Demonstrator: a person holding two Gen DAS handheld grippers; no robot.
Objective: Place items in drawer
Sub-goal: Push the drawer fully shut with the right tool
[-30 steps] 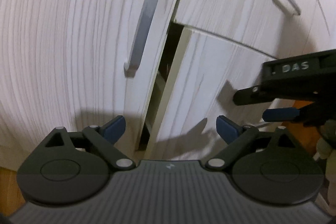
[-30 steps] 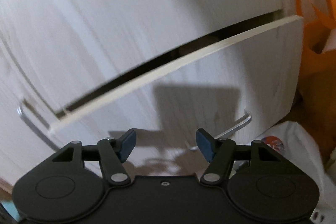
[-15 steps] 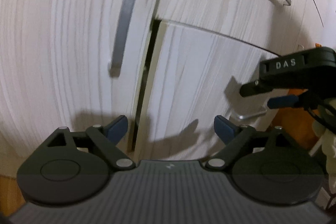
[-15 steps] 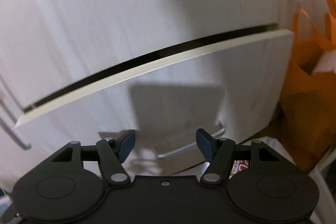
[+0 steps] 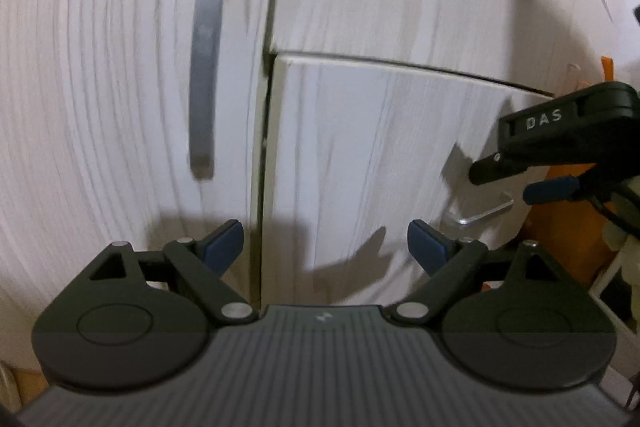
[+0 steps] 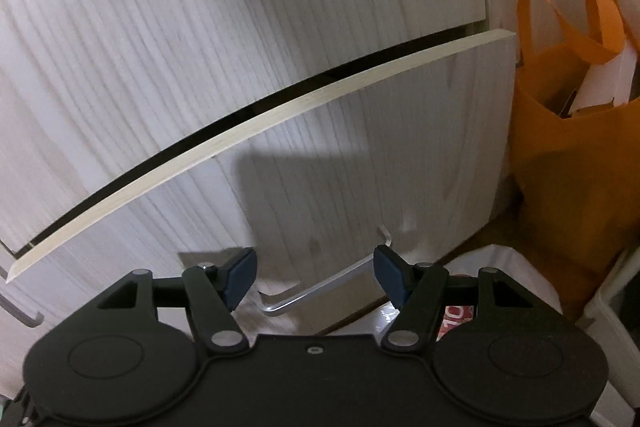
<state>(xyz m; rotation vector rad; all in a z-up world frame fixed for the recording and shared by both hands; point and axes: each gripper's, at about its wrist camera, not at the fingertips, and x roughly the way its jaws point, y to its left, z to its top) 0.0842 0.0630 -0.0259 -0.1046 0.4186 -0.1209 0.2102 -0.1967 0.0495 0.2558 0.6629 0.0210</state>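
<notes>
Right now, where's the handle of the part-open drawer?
In the right wrist view the drawer handle sits low on the part-open drawer front, just ahead of the open right gripper, left of the orange bag.

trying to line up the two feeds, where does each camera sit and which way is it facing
Left wrist: sits on the left hand-held gripper, facing the cabinet front; its own open fingers show, and the right hand-held gripper enters at right.
Right wrist: sits on the right hand-held gripper, facing the drawer that stands slightly open; its own open fingers show.
Shared: the drawer, its handle, the orange bag.
</notes>
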